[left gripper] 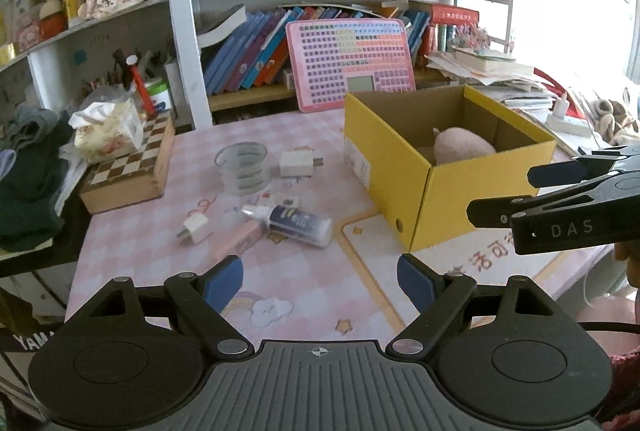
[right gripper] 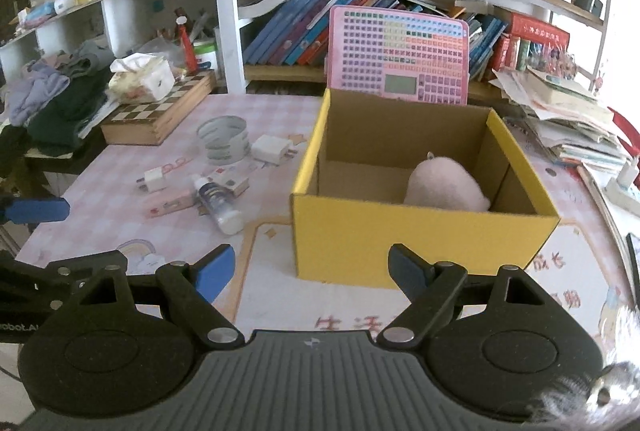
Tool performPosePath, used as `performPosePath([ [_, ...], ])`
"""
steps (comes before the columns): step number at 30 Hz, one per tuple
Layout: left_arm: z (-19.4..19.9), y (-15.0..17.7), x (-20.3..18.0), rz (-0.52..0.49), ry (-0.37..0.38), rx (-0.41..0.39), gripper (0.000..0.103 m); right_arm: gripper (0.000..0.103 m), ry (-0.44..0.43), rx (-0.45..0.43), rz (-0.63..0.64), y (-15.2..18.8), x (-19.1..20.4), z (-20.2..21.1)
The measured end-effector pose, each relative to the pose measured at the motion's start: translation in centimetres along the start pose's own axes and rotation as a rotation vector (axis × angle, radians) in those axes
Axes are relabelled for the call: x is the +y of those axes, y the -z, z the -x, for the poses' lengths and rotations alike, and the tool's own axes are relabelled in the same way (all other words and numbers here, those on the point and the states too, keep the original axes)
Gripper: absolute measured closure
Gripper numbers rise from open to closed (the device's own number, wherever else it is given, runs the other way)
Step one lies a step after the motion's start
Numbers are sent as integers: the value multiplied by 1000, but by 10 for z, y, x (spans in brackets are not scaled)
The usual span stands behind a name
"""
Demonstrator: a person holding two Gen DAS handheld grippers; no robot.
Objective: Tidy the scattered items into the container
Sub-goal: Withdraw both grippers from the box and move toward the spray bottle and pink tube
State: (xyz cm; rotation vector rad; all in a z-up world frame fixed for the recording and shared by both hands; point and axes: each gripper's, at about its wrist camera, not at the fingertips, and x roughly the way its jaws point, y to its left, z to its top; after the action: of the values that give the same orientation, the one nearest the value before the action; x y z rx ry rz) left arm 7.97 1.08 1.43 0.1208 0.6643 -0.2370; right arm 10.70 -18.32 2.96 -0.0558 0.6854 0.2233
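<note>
clutter around the bench

a pink keyboard toy (right gripper: 400, 57) leans upright against a row of slanted books (right gripper: 296, 27) on the low shelf. a chessboard box (left gripper: 132, 167) lies at the bench's left edge with a tissue pack (left gripper: 106, 131) on top, dark folded clothes (left gripper: 28, 171) beside it. loose papers (right gripper: 560, 111) are stacked at right.

- Left gripper (left gripper: 320, 281): jaws spread wide, nothing between the blue pads, pointing toward 12 o'clock, tilted downward.
- Right gripper (right gripper: 311, 273): likewise wide and empty, at the left's 3 o'clock.
</note>
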Motion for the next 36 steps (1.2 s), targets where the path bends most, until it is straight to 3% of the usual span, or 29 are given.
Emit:
performPosePath([
  [15,12,33,32,14,-11,78,16,20,-52,89,25,20,53,-8],
  [36,13,47,70,106,-36,123,16,20,-118,161,145,17,103,-28],
])
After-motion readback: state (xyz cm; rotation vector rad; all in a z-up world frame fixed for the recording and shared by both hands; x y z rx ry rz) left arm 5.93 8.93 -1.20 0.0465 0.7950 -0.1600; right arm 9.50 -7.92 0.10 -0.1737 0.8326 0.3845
